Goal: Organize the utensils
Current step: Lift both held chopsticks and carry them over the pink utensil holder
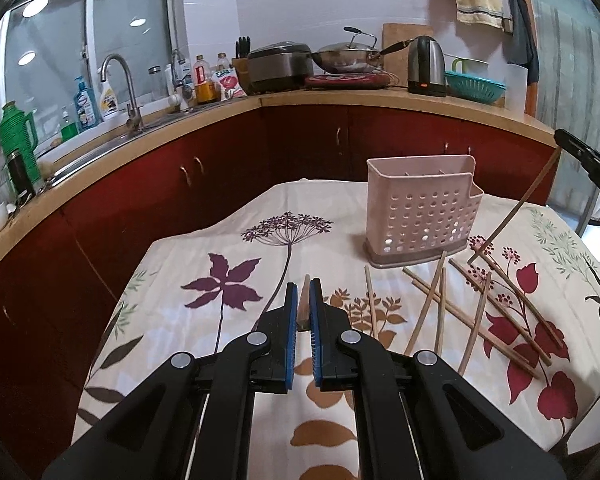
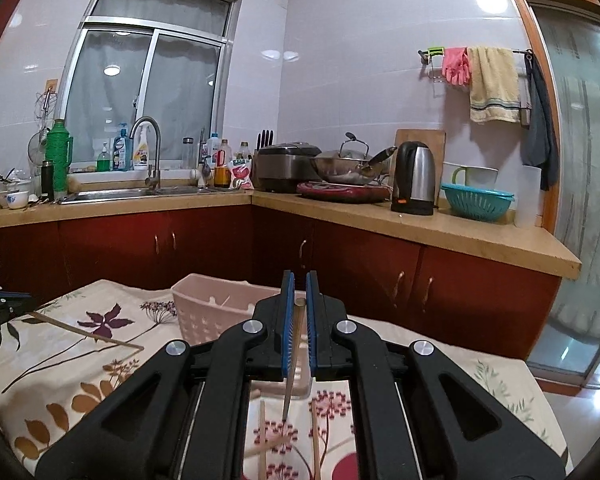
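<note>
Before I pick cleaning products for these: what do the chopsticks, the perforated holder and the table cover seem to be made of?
The chopsticks look like bamboo or pale wood: matt tan, unlacquered, thin. The holder seems moulded plastic: smooth pale pink, even punched holes, on a darker base. The table cover looks like woven cloth: cream with a printed floral pattern, and it creases and drapes over the edge.

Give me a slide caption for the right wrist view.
Right tongs shut on a chopstick above the pink utensil holder.
</note>
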The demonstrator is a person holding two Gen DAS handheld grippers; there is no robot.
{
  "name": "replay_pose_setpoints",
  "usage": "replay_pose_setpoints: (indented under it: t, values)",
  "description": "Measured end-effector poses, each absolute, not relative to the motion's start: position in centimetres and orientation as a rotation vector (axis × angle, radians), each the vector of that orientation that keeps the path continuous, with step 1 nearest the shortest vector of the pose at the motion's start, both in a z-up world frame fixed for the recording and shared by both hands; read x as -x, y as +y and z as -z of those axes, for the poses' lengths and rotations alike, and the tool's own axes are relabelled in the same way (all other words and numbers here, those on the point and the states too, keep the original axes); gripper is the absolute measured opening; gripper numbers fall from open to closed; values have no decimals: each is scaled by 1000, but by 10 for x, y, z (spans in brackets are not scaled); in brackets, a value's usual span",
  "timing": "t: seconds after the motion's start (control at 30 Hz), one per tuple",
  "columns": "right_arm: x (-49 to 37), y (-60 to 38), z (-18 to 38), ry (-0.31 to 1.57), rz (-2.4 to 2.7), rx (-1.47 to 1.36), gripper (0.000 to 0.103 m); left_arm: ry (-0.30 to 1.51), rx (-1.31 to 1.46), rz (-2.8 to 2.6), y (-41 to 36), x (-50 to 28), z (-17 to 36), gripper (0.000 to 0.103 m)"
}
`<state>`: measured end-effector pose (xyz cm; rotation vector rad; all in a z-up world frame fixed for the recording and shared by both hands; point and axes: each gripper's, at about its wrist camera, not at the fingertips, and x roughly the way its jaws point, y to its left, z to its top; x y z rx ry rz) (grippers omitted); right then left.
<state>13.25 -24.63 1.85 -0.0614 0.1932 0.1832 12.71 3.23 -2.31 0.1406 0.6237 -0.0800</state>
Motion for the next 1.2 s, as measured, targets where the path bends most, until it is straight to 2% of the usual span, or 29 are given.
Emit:
replay_pose_setpoints:
  t: [0.5, 0.73, 1.2]
  values:
    - [-172, -236, -5, 236, -195, 53, 7, 541, -182, 76, 33, -172, -1, 7]
    - [-180, -240, -10, 240, -190, 34, 7, 472, -197, 102, 29, -193, -11, 7]
    - [-170, -254, -37, 214, -226, -31, 7, 452, -180, 136, 29, -198, -39, 6]
